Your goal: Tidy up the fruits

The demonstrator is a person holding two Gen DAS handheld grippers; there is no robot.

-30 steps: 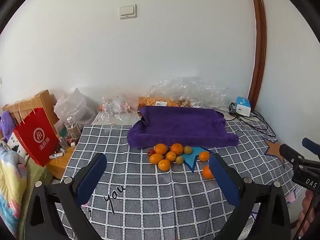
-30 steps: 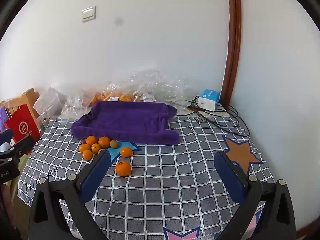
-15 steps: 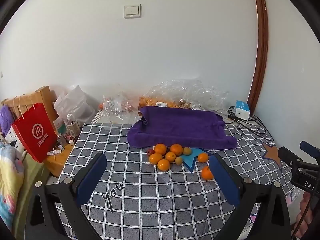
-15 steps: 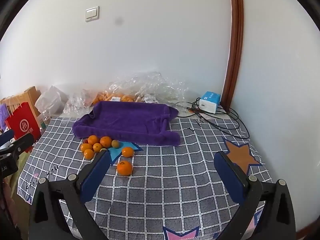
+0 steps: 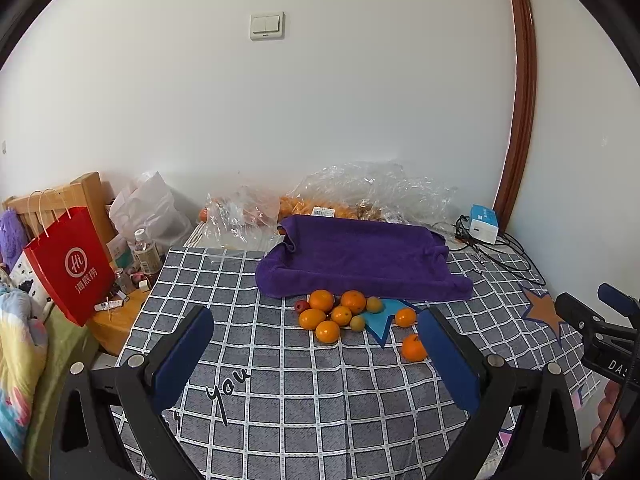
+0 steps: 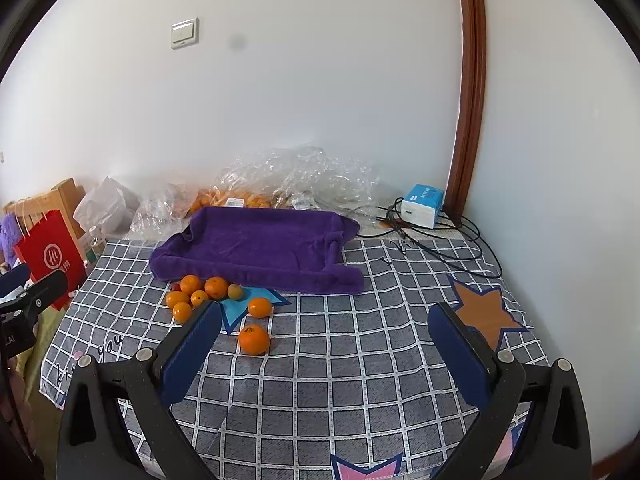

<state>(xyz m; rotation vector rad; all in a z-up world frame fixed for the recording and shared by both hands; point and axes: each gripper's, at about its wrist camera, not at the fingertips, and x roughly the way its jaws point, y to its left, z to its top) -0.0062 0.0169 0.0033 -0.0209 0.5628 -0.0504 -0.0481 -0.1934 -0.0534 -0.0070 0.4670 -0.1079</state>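
A cluster of oranges (image 5: 328,312) (image 6: 200,292), with two small greenish fruits and a small red one, lies on the checked cloth just in front of a purple towel (image 5: 360,256) (image 6: 260,244) shaped like a tray. One orange (image 5: 413,347) (image 6: 254,339) sits apart, nearer to me, and another (image 5: 405,317) (image 6: 260,307) rests by a blue star print. My left gripper (image 5: 316,336) is open and empty, well short of the fruit. My right gripper (image 6: 324,332) is open and empty too, to the right of the fruit.
Crumpled clear plastic bags (image 5: 360,196) with more orange fruit lie behind the towel by the wall. A blue-white box (image 6: 422,205) and black cables (image 6: 440,240) fill the back right corner. A red paper bag (image 5: 68,264) and bottles stand off the table's left edge.
Both views have pulled back and risen slightly, so the table and fruit sit lower and a little farther off. Both grippers stay open; no fruit has moved.
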